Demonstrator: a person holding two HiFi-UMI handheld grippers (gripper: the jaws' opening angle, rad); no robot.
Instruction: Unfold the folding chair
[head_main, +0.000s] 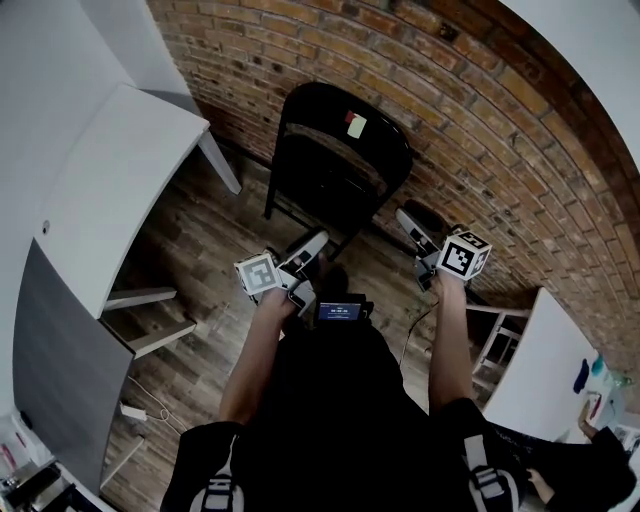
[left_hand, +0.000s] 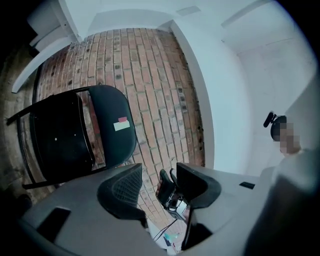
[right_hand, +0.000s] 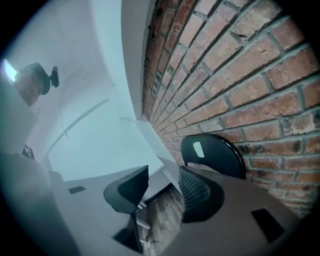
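Note:
A black metal folding chair (head_main: 338, 160) leans folded against the brick wall, with a white and red sticker on its backrest. My left gripper (head_main: 308, 262) hovers just in front of the chair's lower right part, apart from it. It is open and holds nothing. My right gripper (head_main: 418, 240) is to the right of the chair, near the wall, also open and empty. In the left gripper view the chair (left_hand: 75, 132) lies up and left of the open left gripper (left_hand: 157, 175). In the right gripper view the backrest (right_hand: 215, 152) shows beyond the open right gripper (right_hand: 162, 182).
A white table (head_main: 120, 190) stands left of the chair, with a grey panel (head_main: 50, 360) nearer me. Another white table (head_main: 540, 370) is at the right. The brick wall (head_main: 480, 110) runs behind the chair, above a wooden floor (head_main: 200, 250).

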